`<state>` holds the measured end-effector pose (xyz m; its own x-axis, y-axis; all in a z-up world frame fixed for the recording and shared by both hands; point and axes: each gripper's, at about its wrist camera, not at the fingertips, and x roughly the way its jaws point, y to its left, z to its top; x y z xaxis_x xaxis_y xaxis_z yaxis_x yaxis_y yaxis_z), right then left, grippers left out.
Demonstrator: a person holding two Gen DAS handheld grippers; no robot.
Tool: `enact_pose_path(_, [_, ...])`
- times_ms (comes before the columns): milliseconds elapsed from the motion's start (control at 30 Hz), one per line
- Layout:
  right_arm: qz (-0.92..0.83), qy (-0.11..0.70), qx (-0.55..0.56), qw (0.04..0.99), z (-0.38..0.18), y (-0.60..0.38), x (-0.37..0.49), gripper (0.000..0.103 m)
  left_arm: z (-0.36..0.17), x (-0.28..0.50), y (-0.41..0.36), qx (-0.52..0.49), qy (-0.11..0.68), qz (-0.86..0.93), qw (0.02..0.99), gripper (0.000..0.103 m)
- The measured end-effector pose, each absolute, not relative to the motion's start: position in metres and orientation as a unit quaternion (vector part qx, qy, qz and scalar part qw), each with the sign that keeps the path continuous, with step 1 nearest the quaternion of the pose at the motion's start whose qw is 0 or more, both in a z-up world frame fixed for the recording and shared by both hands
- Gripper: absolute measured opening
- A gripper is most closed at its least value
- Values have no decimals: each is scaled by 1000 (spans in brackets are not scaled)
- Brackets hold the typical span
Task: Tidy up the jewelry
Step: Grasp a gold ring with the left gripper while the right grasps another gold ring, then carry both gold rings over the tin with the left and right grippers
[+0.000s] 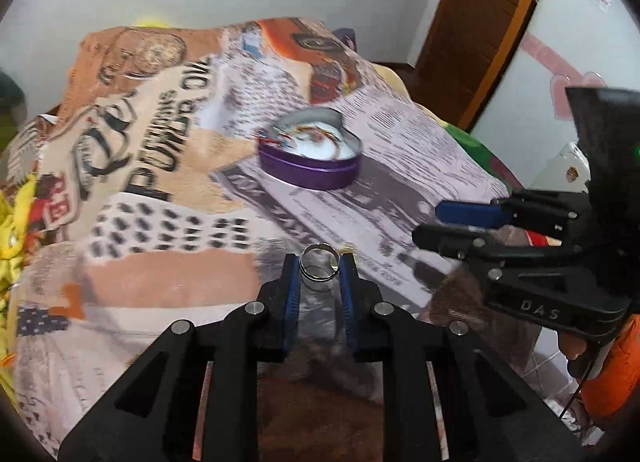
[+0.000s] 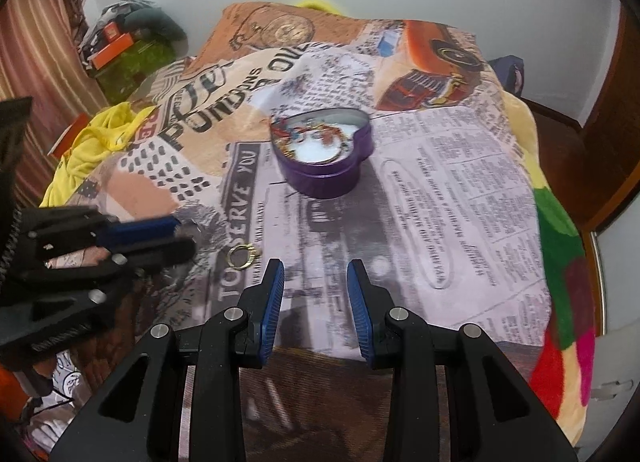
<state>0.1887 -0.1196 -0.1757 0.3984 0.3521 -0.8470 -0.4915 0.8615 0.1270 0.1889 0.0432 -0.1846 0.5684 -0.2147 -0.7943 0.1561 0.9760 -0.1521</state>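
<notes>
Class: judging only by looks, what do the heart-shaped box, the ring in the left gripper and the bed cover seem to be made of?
Heart-shaped box: probably tin; glossy purple wall, bright silvery inner rim.
Ring: likely polished metal; silver shine with sharp highlights.
Bed cover: seems a soft fleece blanket; matte, fuzzy newsprint pattern.

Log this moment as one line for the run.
left gripper: shut on silver ring | right gripper: open, empty | gold ring: on blanket | tin: open

Tin point(image 2: 324, 150) on blanket point(image 2: 460, 182) (ring point(image 2: 242, 255) lies nearer, left).
</notes>
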Motion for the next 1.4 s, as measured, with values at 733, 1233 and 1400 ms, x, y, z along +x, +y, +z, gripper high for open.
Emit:
enact_pose_path(733, [290, 511, -106, 802, -208, -69, 194, 26, -187, 178, 79, -57, 439, -74, 894, 19])
enact_pose_path(1233, [277, 502, -90, 814, -196, -84, 194, 7, -167, 180, 68, -49, 419, -78, 903, 19])
enact_pose_path(1400, [271, 488, -81, 826, -185, -95, 195, 7, -162, 184, 62, -46, 413, -81, 906, 19])
